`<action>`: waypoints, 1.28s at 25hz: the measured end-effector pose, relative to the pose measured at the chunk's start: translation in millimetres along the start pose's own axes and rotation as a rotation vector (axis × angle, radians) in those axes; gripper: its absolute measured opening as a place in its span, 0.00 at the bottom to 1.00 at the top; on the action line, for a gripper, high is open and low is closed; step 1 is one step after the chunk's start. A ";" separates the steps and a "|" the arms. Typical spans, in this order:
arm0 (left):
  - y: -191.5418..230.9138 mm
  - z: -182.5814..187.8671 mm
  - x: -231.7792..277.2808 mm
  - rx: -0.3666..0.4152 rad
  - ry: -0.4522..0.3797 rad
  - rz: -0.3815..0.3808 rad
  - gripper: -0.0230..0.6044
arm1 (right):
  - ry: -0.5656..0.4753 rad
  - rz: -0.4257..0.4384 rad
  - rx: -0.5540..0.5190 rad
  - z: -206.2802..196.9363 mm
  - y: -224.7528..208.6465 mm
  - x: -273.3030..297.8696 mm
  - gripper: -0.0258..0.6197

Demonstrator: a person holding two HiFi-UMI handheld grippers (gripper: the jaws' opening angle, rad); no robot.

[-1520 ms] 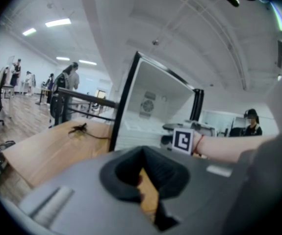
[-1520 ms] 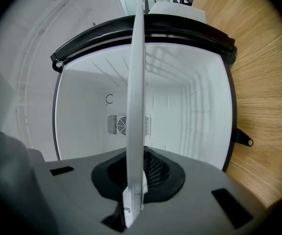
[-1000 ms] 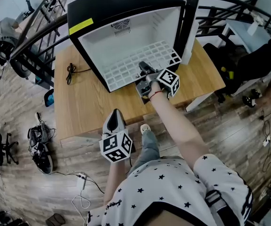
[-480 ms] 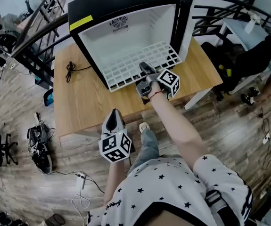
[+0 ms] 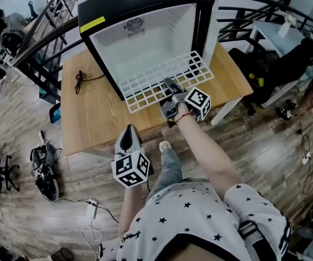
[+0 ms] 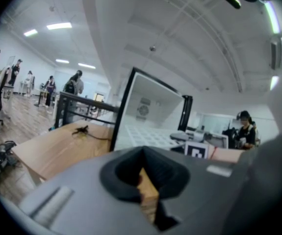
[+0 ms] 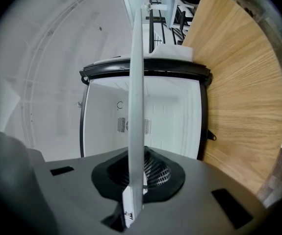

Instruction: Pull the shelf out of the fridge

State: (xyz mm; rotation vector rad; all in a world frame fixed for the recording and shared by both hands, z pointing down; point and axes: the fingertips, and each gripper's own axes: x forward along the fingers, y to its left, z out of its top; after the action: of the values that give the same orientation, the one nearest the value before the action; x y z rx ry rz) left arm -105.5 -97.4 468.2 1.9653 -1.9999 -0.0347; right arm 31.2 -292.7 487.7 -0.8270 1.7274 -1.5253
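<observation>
Right gripper clamped on shelf edge, shelf partly out of fridge. Left gripper: jaws together, idle. Pull level, straight.

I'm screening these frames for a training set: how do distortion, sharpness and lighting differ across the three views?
Head view: sharp and evenly lit, though the fisheye bends the table edges. Left gripper view: soft throughout, dark vignetted corners, ceiling lights blown out white. Right gripper view: the shelf held in the right gripper is crisp and edge-on, while the fridge frame bows outward.
</observation>
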 end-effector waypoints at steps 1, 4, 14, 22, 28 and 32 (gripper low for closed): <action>1.8 0.4 -1.2 -0.001 0.002 0.003 0.05 | -0.003 0.000 0.001 0.0 0.5 -3.3 0.10; 5.7 -1.9 -5.0 -0.002 0.003 0.016 0.05 | -0.007 0.000 0.009 0.3 -1.7 -17.8 0.10; -0.1 -7.2 -20.9 0.000 0.006 0.012 0.05 | -0.025 0.005 -0.011 -3.6 -0.9 -82.4 0.10; 4.9 10.4 1.7 0.008 0.016 -0.012 0.05 | -0.046 -0.006 -0.034 -0.3 11.3 -94.7 0.10; 9.0 16.4 3.2 0.011 0.014 -0.024 0.05 | -0.057 -0.020 -0.038 -4.6 14.2 -110.7 0.10; 11.9 25.0 12.3 0.014 0.022 -0.033 0.05 | -0.067 -0.031 -0.046 -3.5 17.7 -108.1 0.10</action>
State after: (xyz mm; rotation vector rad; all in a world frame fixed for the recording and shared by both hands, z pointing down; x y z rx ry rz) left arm -123.3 -114.2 450.3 1.9983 -1.9591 -0.0073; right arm 89.3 -200.1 479.0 -0.9222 1.7140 -1.4663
